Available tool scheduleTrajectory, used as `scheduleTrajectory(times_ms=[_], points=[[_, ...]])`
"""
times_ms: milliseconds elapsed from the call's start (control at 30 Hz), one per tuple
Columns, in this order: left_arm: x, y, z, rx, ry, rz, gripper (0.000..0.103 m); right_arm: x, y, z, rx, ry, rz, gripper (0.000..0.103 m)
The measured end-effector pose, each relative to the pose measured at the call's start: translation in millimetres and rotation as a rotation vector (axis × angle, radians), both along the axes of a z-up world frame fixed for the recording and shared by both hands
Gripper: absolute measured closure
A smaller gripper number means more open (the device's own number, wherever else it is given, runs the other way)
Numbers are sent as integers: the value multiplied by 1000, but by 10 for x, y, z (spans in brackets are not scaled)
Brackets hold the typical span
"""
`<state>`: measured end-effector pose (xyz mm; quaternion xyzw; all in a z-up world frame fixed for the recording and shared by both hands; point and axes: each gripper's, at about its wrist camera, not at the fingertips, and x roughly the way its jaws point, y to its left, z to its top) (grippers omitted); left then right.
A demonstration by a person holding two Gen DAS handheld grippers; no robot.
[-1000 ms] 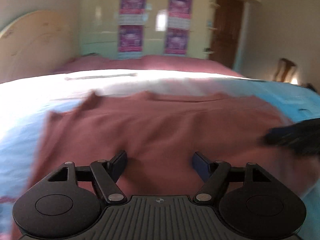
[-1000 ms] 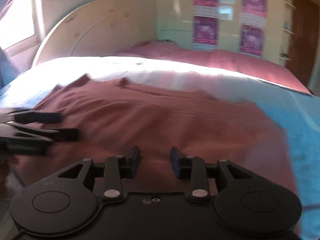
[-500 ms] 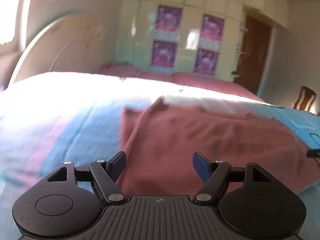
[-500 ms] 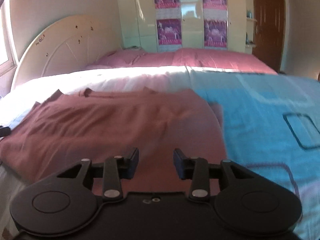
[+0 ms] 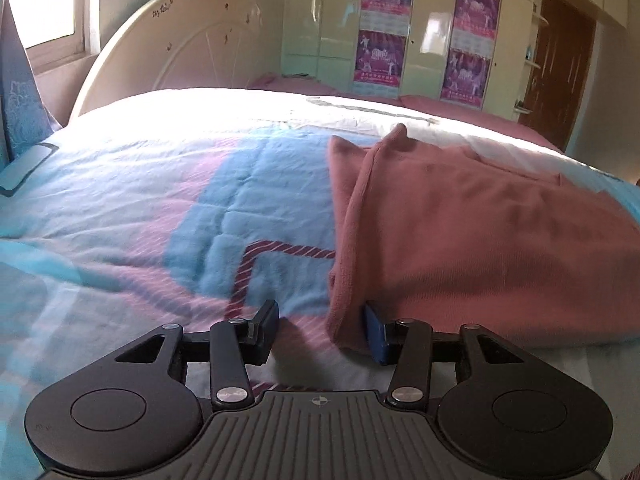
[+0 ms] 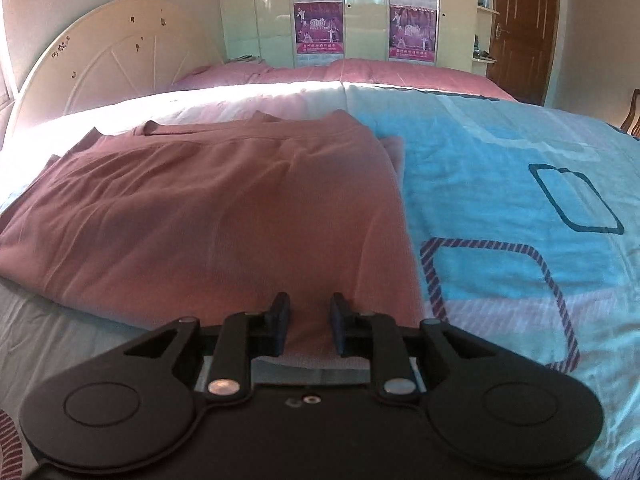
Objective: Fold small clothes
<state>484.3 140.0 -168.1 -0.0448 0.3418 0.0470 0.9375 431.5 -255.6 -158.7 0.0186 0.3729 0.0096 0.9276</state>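
Note:
A reddish-brown garment (image 5: 480,232) lies flat and partly folded on the bed. My left gripper (image 5: 322,330) is open at its near left corner, with the cloth edge between the fingers. In the right wrist view the same garment (image 6: 208,216) spreads to the left and ahead. My right gripper (image 6: 308,322) is open, its jaws closer together than the left's, and it sits at the garment's near right corner, fingers over the cloth edge.
The bedspread (image 5: 140,208) is light blue and pink with striped patterns (image 6: 500,216). A cream headboard (image 5: 176,52) stands at the far left. Pink pillows (image 6: 360,72), wardrobe doors with posters (image 6: 320,12) and a brown door (image 6: 524,28) are behind.
Both grippers have moved apart from the garment's middle to its near corners, left one leftwards and right one rightwards. Both are lower at the cloth edge. The other gripper has left each view.

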Motion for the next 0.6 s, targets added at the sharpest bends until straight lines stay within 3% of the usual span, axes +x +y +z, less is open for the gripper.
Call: scheduleTrajectory(times_ms=[100, 200, 300, 433, 600], points=[[-19, 99, 35, -50, 3, 44, 54, -54, -90, -1, 8, 10, -10, 84], [-137, -166, 270, 12, -116, 16, 54, -130, -63, 109, 21, -15, -37, 78], [-107, -681, 351, -62, -173, -129, 30, -109, 219, 216, 61, -65, 3, 77], [57, -1409, 203, -62, -105, -281, 29, 39, 875, 131, 77, -37, 149, 81], [138, -1553, -26, -19, -10, -271, 29, 113, 1167, -50, 31, 6, 182, 81]])
